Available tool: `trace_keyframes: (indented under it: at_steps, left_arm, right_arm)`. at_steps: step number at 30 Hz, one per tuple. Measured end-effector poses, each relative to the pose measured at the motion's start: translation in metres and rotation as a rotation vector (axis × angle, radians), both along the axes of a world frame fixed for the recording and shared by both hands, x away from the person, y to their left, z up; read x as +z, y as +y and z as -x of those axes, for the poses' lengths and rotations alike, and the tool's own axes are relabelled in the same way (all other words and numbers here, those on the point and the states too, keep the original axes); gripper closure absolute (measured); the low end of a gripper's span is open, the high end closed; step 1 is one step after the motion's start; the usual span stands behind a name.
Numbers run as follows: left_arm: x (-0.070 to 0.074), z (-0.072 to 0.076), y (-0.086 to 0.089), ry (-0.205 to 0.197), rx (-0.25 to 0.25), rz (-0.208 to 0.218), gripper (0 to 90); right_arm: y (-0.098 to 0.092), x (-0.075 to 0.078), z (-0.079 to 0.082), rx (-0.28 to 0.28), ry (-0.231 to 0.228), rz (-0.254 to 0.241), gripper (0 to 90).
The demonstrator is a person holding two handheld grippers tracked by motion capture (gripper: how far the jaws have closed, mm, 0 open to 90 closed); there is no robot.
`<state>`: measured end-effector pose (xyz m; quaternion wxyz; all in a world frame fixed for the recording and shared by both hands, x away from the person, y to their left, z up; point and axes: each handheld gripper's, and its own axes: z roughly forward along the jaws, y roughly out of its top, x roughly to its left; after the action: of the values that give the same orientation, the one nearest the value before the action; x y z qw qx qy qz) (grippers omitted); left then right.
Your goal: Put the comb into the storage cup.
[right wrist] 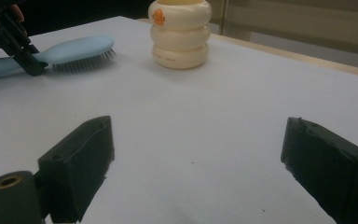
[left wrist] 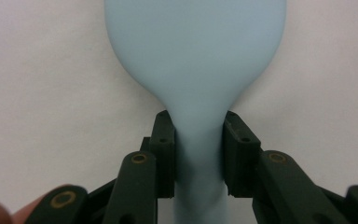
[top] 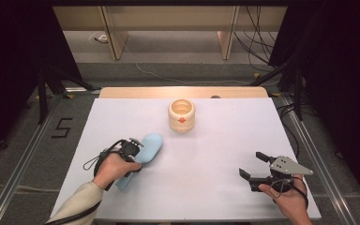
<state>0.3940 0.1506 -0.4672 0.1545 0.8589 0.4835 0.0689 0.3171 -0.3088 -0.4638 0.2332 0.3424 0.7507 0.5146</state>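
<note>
A light blue hairbrush (top: 150,146) lies bristles-down on the white table (top: 215,140), left of the middle. My left gripper (top: 134,161) comes down on it from above, shut on the narrow neck of its handle. In the left gripper view the two pads (left wrist: 165,140) press on either side of the handle, and the brush head (left wrist: 196,51) spreads out beyond them. My right gripper (top: 253,165) rests low at the front right, open with nothing between its jaws. Across the table in the right gripper view are the brush (right wrist: 77,48) and the left gripper (right wrist: 25,63).
A cream ribbed jar (top: 181,115) with an orange mark stands open-topped at the middle back; it also appears in the right gripper view (right wrist: 181,35). A wooden strip (top: 183,92) borders the table's far edge. Dark stands and cables flank both sides.
</note>
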Motion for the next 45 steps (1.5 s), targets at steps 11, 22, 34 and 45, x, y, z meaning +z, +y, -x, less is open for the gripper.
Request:
trace_keyframes:
  at_steps: [11, 22, 34, 45]
  left_arm:
    - [-0.0004, 0.0015, -0.0006, -0.013, 0.003, -0.001, 69.1]
    - [-0.0009, 0.0029, -0.0001, -0.031, -0.012, 0.001, 69.2]
    - [-0.0015, 0.0046, 0.0024, -0.065, -0.020, 0.017, 69.4]
    - [0.0015, 0.0079, 0.0020, -0.100, -0.029, 0.018, 69.5]
  right_arm:
    - [-0.0001, -0.0001, -0.0001, -0.001, 0.001, 0.000, 10.5]
    - [-0.0003, -0.0005, -0.0002, 0.000, 0.005, 0.006, 10.6]
    - [-0.0004, -0.0003, -0.0002, 0.001, 0.001, 0.004, 10.6]
    - [-0.0005, -0.0002, -0.0002, 0.000, 0.001, 0.002, 10.6]
